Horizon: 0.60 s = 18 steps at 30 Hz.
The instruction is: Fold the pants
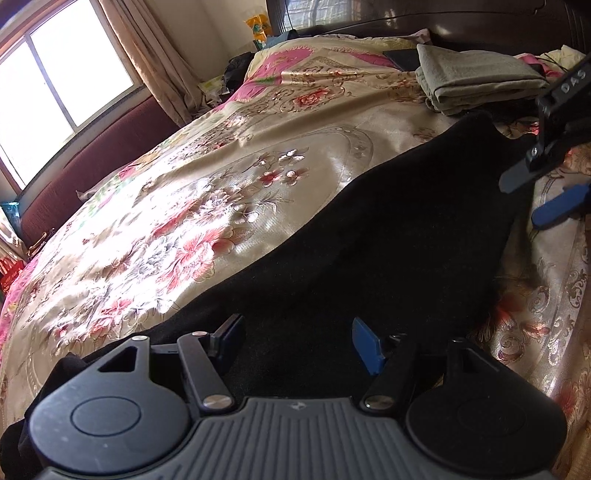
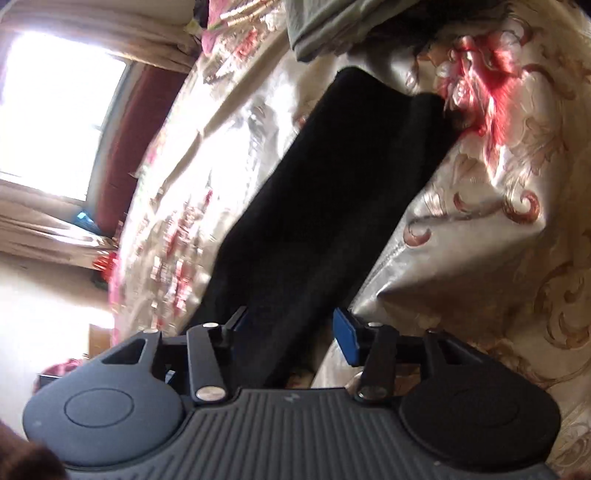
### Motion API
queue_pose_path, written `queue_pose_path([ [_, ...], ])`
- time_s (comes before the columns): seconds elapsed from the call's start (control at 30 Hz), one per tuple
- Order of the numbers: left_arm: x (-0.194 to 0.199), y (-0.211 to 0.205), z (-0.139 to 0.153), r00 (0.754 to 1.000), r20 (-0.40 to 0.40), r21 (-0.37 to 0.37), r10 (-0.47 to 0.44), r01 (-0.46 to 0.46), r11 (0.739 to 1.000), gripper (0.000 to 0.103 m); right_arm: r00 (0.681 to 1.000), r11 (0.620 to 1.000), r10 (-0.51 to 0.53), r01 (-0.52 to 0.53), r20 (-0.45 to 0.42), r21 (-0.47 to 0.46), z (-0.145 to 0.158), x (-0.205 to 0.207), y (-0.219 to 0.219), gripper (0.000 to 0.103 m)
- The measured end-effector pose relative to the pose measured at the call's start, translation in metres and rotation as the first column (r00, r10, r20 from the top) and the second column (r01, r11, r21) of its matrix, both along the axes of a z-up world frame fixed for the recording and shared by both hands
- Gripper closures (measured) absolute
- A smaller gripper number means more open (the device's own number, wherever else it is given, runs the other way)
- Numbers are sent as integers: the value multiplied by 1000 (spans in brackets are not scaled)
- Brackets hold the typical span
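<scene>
Across the bed, on a shiny floral bedspread [image 1: 207,206], a pair of black pants [image 1: 369,236] lies stretched out flat as one long dark strip, running from the near edge up toward the headboard [image 1: 461,18]. Over the near end of that strip hangs the left gripper [image 1: 299,339], its two fingers standing well apart with only the dark cloth showing beneath the gap; nothing is pinched between them. Off to the right side, beside the far part of the pants, the right gripper [image 1: 532,199] comes in, its black and blue fingers [image 1: 554,210] parted. From its own tilted, rather blurred view the right gripper [image 2: 291,328] also shows spread jaws, with the edge of the pants [image 2: 332,206] lying in the gap but the pads not pressing on it. Just past the far end of the pants sits a folded grey-green garment [image 1: 476,77] on the spread. A bright window [image 1: 62,85] with beige curtains [image 1: 155,62] lights the far side of the room.
</scene>
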<state>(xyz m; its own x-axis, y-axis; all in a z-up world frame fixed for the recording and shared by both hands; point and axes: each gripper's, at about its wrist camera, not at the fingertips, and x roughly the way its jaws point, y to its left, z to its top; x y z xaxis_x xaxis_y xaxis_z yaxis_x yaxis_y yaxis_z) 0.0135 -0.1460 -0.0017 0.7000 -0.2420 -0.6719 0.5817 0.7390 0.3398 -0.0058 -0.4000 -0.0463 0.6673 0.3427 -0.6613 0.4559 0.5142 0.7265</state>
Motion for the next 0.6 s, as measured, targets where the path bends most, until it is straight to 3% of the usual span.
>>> queue_pose_path([
  [0.33, 0, 8, -5, 1000, -27, -84, 0, -2, 996, 25, 985, 984, -169, 170, -20, 54, -26, 20, 1, 56],
  [0.6, 4, 10, -5, 999, -48, -129, 9, -15, 992, 24, 978, 995, -100, 104, -182, 12, -18, 31, -2, 62],
])
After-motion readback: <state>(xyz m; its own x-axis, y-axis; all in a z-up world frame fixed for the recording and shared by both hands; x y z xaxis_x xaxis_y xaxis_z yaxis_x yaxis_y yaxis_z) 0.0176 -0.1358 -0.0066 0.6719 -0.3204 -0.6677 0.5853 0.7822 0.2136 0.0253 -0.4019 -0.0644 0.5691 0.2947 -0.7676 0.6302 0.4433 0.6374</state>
